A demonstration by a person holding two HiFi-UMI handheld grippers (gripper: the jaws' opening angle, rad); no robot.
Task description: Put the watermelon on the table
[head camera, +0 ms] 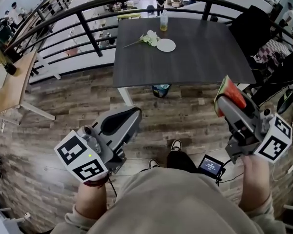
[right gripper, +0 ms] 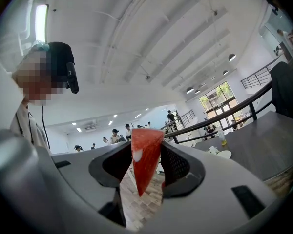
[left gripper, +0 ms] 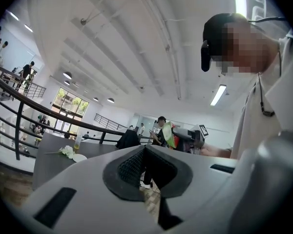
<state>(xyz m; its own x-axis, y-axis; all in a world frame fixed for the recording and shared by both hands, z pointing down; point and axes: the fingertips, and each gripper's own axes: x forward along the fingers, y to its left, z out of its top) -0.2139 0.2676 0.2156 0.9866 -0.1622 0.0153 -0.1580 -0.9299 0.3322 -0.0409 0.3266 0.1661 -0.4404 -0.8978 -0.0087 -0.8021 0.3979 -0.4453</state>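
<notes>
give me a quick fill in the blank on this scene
The right gripper grips a red ___ slice.
The left gripper holds ___.
On the dark table, white flowers lie beside a white ___.
The bottle stands near the table's ___ edge.
Missing: watermelon; nothing; plate; far.

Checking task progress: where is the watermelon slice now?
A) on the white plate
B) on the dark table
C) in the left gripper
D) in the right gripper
D: the watermelon slice is clamped between the jaws of the right gripper, short of the table.
</notes>
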